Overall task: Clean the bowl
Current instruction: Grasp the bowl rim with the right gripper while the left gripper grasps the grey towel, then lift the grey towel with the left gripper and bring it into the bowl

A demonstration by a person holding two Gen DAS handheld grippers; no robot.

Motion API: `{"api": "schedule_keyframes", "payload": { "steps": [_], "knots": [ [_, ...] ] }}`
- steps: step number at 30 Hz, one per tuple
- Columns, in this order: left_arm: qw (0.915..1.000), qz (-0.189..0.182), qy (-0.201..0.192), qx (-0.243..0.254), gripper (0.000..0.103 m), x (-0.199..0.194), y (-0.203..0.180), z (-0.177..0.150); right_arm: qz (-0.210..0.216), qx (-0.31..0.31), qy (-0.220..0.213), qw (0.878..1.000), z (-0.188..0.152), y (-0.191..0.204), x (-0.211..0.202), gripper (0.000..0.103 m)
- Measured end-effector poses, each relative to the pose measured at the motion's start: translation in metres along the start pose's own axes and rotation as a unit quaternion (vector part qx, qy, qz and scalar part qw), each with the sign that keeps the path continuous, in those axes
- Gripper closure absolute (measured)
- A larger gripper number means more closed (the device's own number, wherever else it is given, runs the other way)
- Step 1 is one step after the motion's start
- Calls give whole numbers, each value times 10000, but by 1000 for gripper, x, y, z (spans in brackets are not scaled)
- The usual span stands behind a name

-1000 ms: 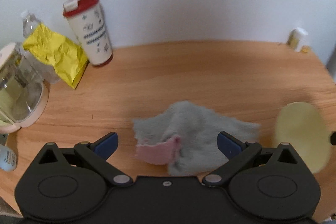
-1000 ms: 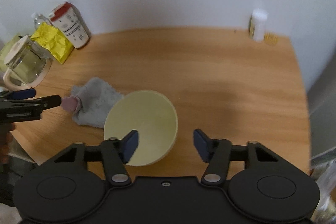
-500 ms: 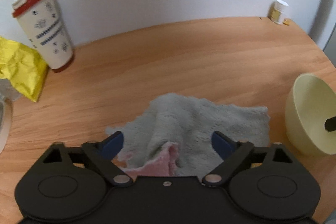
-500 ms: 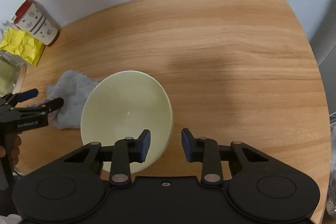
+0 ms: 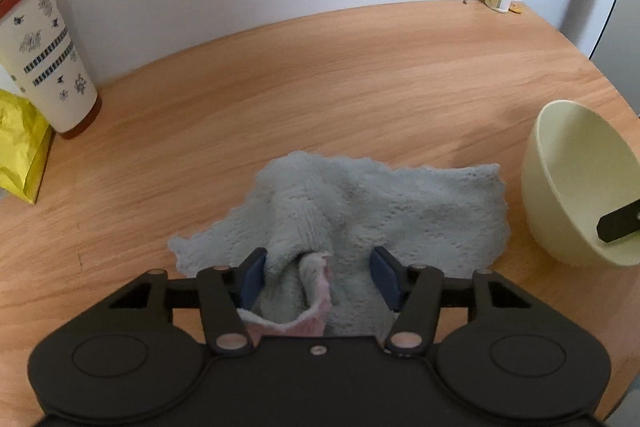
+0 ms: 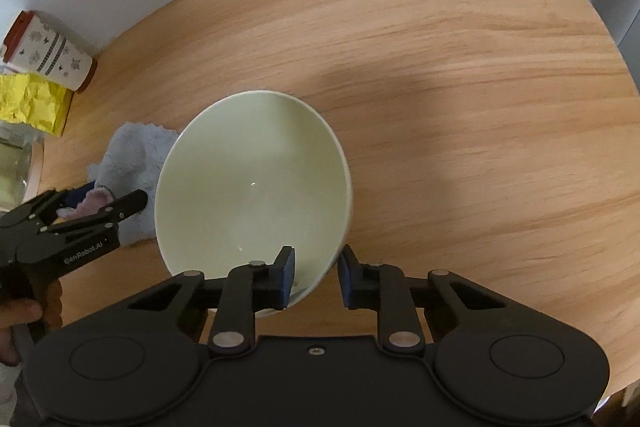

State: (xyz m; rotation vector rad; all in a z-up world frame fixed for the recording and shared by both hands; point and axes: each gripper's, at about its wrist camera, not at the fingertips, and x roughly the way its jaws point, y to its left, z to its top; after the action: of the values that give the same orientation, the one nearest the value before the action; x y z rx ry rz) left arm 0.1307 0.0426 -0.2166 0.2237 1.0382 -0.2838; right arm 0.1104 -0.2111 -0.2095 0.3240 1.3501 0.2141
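Both grippers have been lowered since earlier. Left gripper fingers are closing around the cloth fold on the worktop; right gripper fingers are closing astride the bowl near rim, beside the cloth.

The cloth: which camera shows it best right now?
Left wrist view: the grey cloth lies spread across the frame's middle, a fold between the closing left gripper fingers. Right wrist view shows only a corner beside the bowl.
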Motion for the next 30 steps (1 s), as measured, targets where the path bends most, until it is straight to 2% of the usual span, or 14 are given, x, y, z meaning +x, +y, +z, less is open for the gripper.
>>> {"api": "schedule_keyframes", "payload": {
  "steps": [2, 4, 7, 12, 15, 18, 21, 25, 28, 30],
  "knots": [
    [10000, -86, -4, 31, 61, 0, 2, 0, 52, 62, 9, 10000, 1, 2, 1, 81],
    [9999, -138, -33, 100, 80, 1, 2, 0, 97, 174, 40, 9998, 2, 3, 2, 82],
    [9996, -227, -38, 171, 87, -1, 7, 0, 112, 292, 56, 9995, 4, 4, 3, 85],
    [9995, -291, -91, -10, 90, -13, 21, -3, 205, 538, 143, 9982, 7, 8, 9, 87],
    [9975, -459, -250, -479, 90, -35, 39, -4, 273, 848, 146, 9959, 10, 5, 11, 89],
    [9931, -655, -579, -776, 90, -65, 50, 0, 322, 893, 167, 9953, 13, 8, 14, 90],
    [9876, -917, -930, -872, 90, -99, 50, 10, 408, 845, 214, 9954, 18, 16, 18, 91],
    [9795, -1386, -1204, -834, 90, -130, 34, 22, 388, 377, 197, 9983, 23, 33, 20, 90],
    [9724, -1825, -1225, -788, 90, -138, 14, 29, 339, -47, 217, 9992, 26, 41, 17, 82],
    [9712, -1940, -1182, -719, 90, -133, 3, 32, 381, -247, 234, 9987, 27, 43, 15, 78]
  ]
}}
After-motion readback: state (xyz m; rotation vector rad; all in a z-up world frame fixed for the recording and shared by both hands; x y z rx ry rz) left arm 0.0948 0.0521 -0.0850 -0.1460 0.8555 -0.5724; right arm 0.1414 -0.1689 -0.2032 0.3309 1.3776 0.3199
